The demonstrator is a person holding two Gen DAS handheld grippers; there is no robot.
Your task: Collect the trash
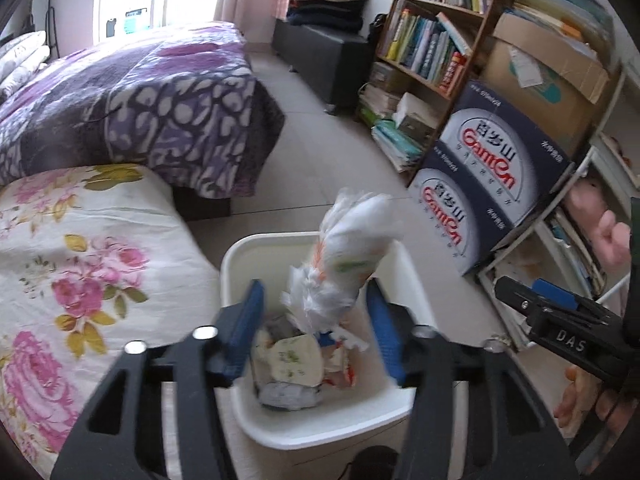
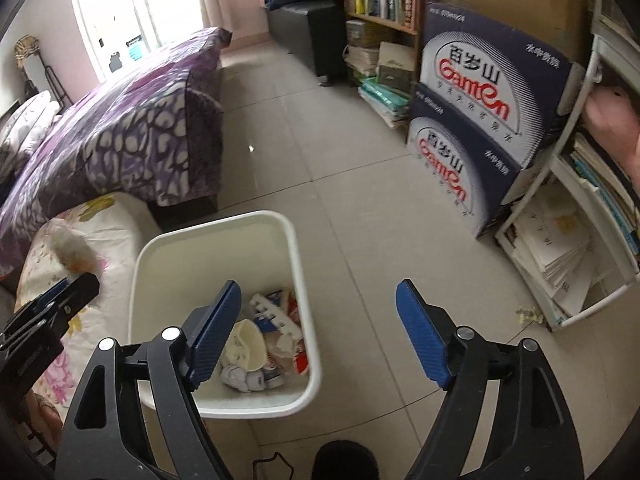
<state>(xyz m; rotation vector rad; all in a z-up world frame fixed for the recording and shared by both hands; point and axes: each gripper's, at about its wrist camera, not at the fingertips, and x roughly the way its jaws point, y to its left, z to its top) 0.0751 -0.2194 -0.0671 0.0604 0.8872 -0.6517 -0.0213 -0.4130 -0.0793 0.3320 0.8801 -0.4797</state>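
A white bin (image 1: 264,412) stands on the tiled floor beside a floral cushion; it holds several crumpled wrappers and papers (image 1: 292,364). My left gripper (image 1: 316,300) hangs over the bin with its fingers spread; a crumpled white plastic bag (image 1: 348,252) is between them, blurred, touching only near the right finger. In the right wrist view the bin (image 2: 296,248) is below left, and the left gripper (image 2: 60,300) shows at the left edge with the bag (image 2: 72,248) blurred. My right gripper (image 2: 320,328) is open and empty over the bin's right rim.
A floral cushion (image 1: 80,264) lies left of the bin, a purple-covered bed (image 1: 132,96) behind it. Two stacked Ganten boxes (image 2: 488,120), bookshelves (image 1: 432,28) and a white rack of papers (image 2: 568,248) line the right. A small scrap (image 2: 528,314) lies by the rack.
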